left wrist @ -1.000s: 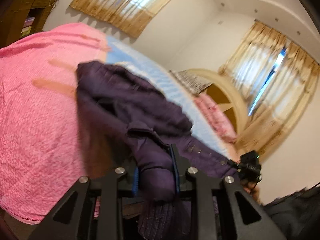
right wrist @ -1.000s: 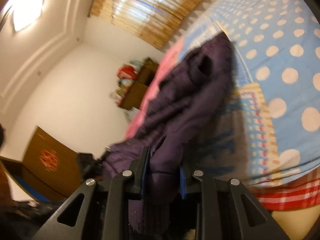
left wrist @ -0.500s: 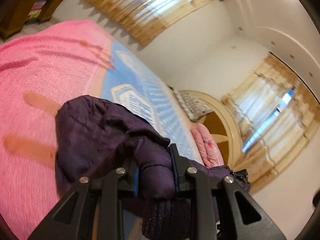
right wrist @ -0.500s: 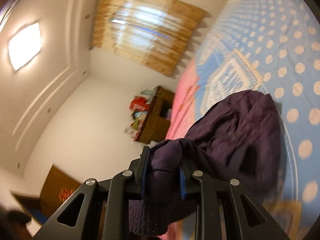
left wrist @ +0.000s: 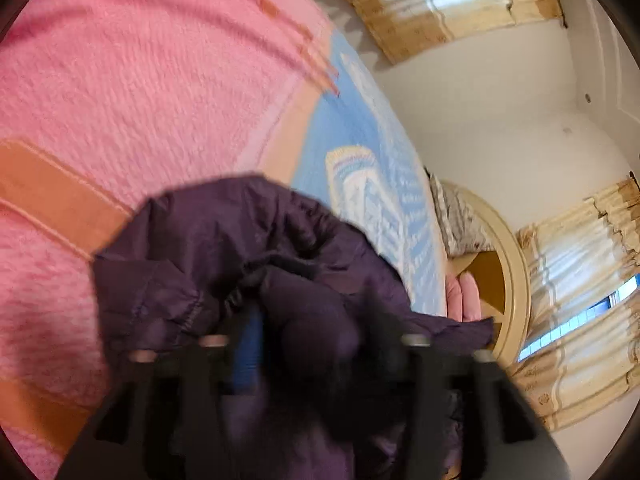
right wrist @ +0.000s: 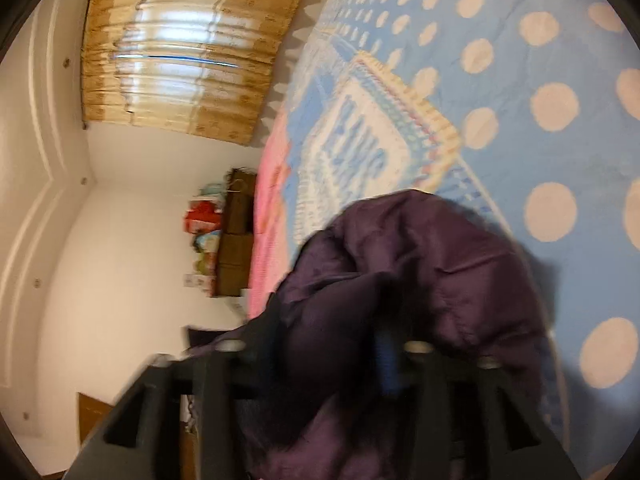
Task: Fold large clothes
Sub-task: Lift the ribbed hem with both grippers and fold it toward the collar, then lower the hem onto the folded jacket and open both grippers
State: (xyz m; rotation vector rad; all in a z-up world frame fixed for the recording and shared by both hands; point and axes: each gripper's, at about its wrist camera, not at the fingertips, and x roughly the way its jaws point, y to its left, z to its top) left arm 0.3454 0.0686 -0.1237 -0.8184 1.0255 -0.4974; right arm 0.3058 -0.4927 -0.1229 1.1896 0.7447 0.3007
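Jacket (left wrist: 248, 248) lying bunched on bed (left wrist: 120, 80), pink/blue covers. Left claw (left wrist: 316, 344) & right claw (right wrist: 332, 344) both spreading, jaws opening w/ purple fabric sitting loose between them

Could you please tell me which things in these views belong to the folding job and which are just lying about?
Part of the job:
- dark purple padded jacket
- left gripper, jaws opening, jacket fabric between them
- right gripper, likewise

Just lying about:
- pink textured blanket
- blue polka-dot bedsheet
- brown wooden shelf unit
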